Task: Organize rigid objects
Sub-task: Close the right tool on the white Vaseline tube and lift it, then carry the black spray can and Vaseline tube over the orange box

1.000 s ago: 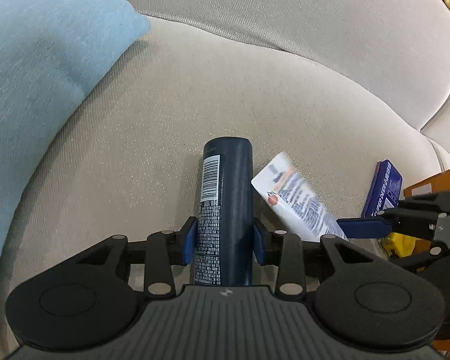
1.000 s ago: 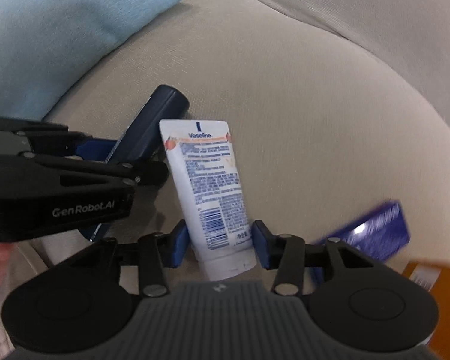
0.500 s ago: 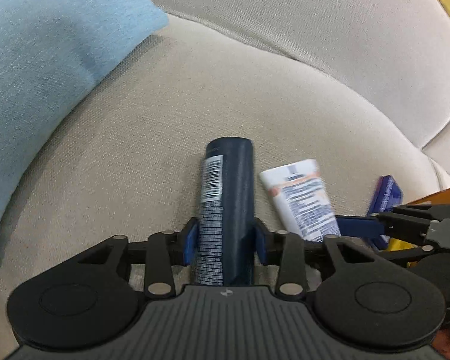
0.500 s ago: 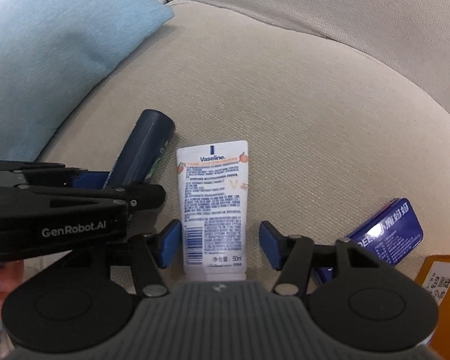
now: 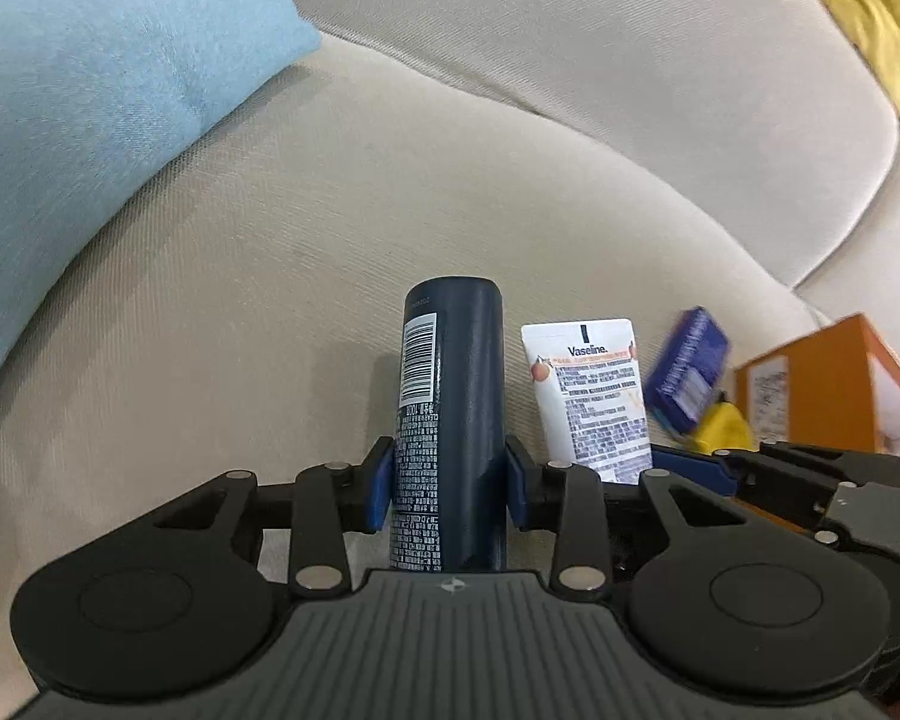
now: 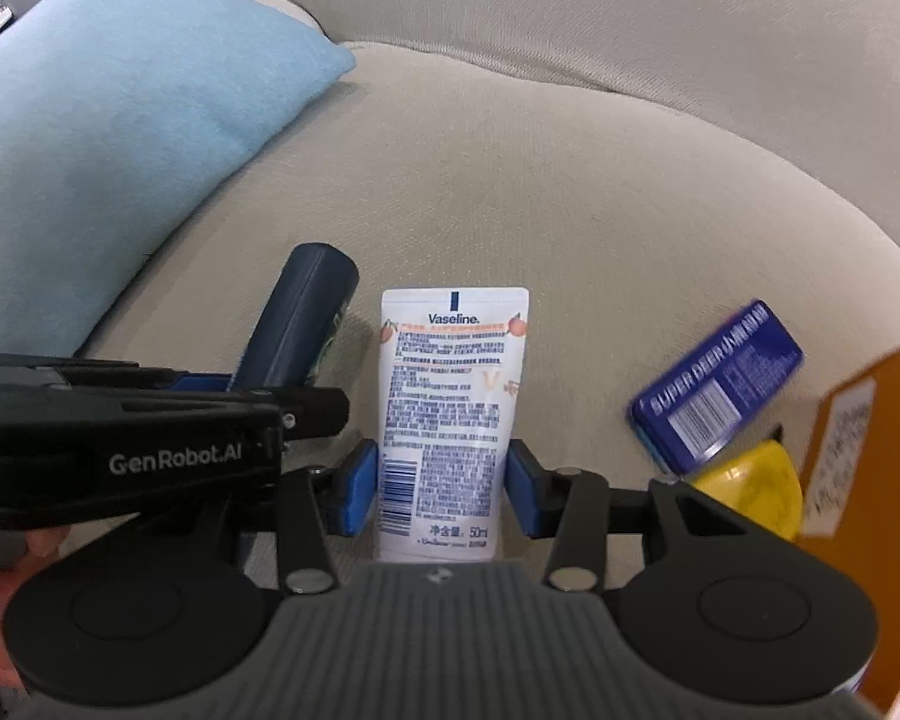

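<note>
We have two items in hand at once here, side by side over the beige sofa seat (image 5: 306, 222). The left gripper (image 5: 447, 483) clamps the dark blue spray can (image 5: 453, 396) around its lower body, blue pads pressed flat on either side, so the can points straight ahead at twelve o'clock. Holding low on the round body likely keeps it from swinging.

Over to the right gripper (image 6: 441, 489): the white Vaseline tube (image 6: 450, 402) sits between its pads, printed back facing us, crimped end at twelve. Those jaws are closing right now; the left pad looks to be on the tube's edge, while a thin gap seems to show at the right one, so we judge the grip not quite firm.

At two o'clock of the tube lies a blue Super Deer box (image 6: 717, 384) on the cushion, a yellow object (image 6: 756, 495) just below it, and an orange carton (image 6: 858, 462) at three. We'd guess that carton is where things are headed. A light blue pillow (image 6: 120, 138) rests at ten o'clock, well apart.
</note>
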